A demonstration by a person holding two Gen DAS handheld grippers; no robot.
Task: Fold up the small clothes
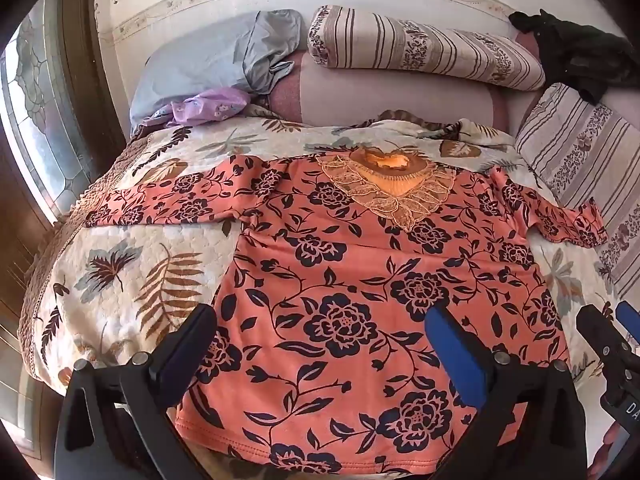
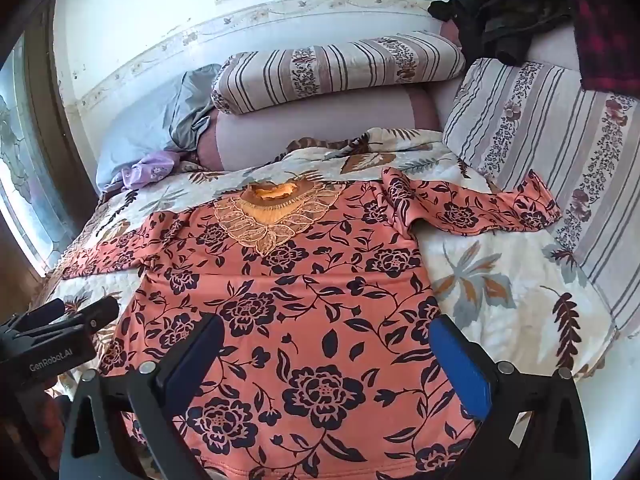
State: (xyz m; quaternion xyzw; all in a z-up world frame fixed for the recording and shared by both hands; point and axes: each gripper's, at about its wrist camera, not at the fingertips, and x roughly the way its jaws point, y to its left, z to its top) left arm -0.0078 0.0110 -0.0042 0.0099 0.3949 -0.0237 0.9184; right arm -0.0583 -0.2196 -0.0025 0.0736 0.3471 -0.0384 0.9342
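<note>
A coral top with dark blue flowers lies spread flat on the bed, front up, lace collar at the far end and both sleeves stretched out sideways. My left gripper hovers open over the hem area, nothing between its fingers. My right gripper likewise stands wide open above the lower part of the top. In the left wrist view the right gripper shows at the right edge; in the right wrist view the left gripper shows at the left edge.
A leaf-patterned quilt covers the bed. Striped pillows and a lilac bolster lie at the head and right side. A blue-grey pillow, a purple cloth and dark clothes sit further back. A window is left.
</note>
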